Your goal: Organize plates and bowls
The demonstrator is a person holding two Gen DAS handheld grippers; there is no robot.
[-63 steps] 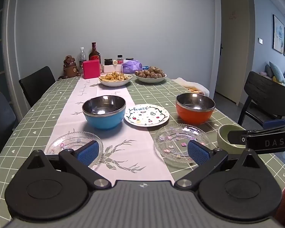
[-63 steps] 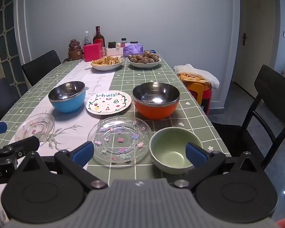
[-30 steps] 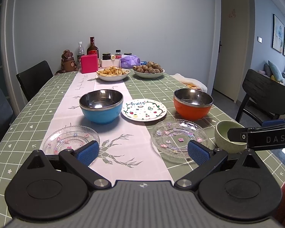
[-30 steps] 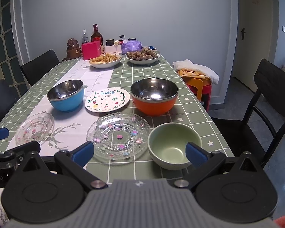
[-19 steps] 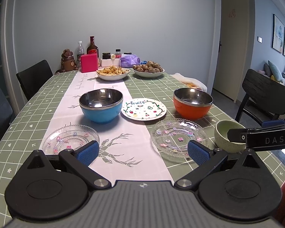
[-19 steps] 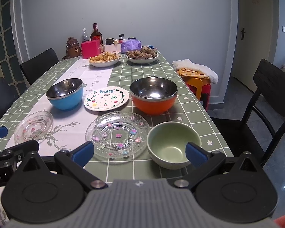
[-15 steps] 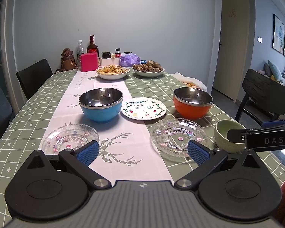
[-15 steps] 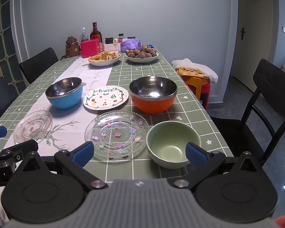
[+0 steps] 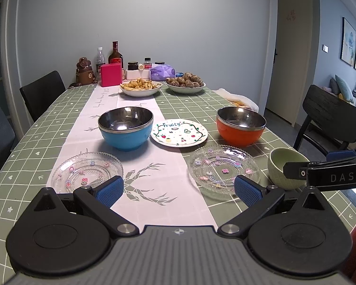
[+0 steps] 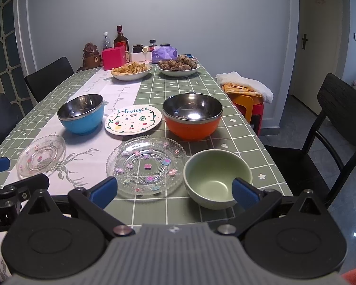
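Note:
On the green checked table stand a blue bowl [image 9: 125,130] [image 10: 81,114], an orange bowl [image 9: 240,125] [image 10: 192,116], a white "Fruity" plate [image 9: 179,132] [image 10: 133,119], a small glass plate [image 9: 86,172] [image 10: 40,155], a larger glass plate [image 9: 224,168] [image 10: 146,165] and a pale green bowl [image 9: 284,169] [image 10: 217,178]. My left gripper [image 9: 178,191] is open and empty above the near table edge. My right gripper [image 10: 174,190] is open and empty, just short of the larger glass plate and green bowl.
At the far end are two dishes of food [image 9: 140,87] [image 9: 185,84], bottles, jars, a pink box [image 9: 110,74] and a bear figure. Black chairs stand at left [image 9: 42,92] and right [image 10: 339,118]. A stool with cloth [image 10: 246,90] is beside the table.
Both grippers have drawn back a little and risen slightly; the dishes sit a bit farther off. Nothing on the table has moved. Both stay open.

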